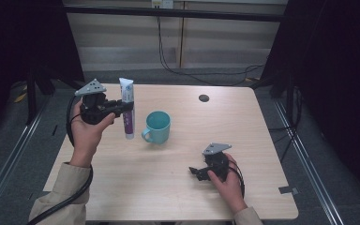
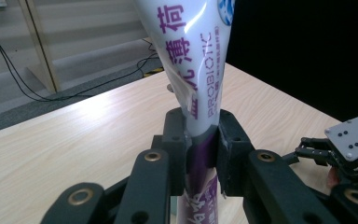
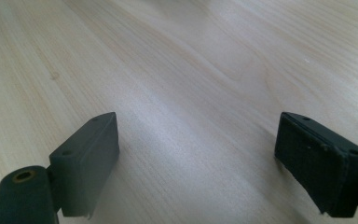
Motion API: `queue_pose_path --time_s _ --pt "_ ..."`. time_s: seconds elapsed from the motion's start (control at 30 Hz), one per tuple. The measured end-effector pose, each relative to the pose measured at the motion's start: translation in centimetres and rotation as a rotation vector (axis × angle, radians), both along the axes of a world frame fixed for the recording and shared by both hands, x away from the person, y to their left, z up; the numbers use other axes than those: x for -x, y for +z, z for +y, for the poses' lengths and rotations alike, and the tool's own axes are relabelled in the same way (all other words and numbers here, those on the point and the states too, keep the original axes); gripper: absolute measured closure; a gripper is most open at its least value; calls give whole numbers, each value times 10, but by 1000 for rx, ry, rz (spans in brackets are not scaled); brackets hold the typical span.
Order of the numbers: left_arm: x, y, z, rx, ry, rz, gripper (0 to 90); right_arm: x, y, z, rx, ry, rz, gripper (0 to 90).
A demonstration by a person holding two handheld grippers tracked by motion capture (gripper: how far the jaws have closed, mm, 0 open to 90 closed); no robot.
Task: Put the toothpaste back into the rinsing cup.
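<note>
A white and purple toothpaste tube (image 1: 127,108) is held upright above the table (image 1: 178,187), clamped at mid-length between the closed jaws of the left gripper (image 1: 122,108), with its lower end just left of a teal mug (image 1: 158,126). The right gripper (image 1: 198,171) is rested low over the table's near right part, its jaws spread wide with nothing between them.

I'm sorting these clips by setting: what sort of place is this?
Probably a lab or recording studio rather than a home: a bare wooden table ringed by black curtains, loose cables on the floor, and hand-held grippers, the left gripper clamping a toothpaste tube beside a teal mug.
</note>
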State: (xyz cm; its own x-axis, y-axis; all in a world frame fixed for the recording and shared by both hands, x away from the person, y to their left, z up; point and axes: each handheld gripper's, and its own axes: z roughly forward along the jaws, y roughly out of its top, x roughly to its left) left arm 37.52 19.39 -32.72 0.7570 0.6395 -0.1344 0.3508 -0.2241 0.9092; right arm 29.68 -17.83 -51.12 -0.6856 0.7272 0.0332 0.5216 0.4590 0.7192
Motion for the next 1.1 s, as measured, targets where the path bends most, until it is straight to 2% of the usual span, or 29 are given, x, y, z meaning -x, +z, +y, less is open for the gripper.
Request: queue_pose_path --time_s 0.2,0.7,1.1 --pt "-5 3 -6 7 2 -12 765 0 0 0 0 0 0 132" --pt "-18 0 -20 34 13 -31 764 0 0 0 0 2 -3 132" --pt "-27 -3 -37 27 1 -41 763 0 0 0 0 2 -2 132"
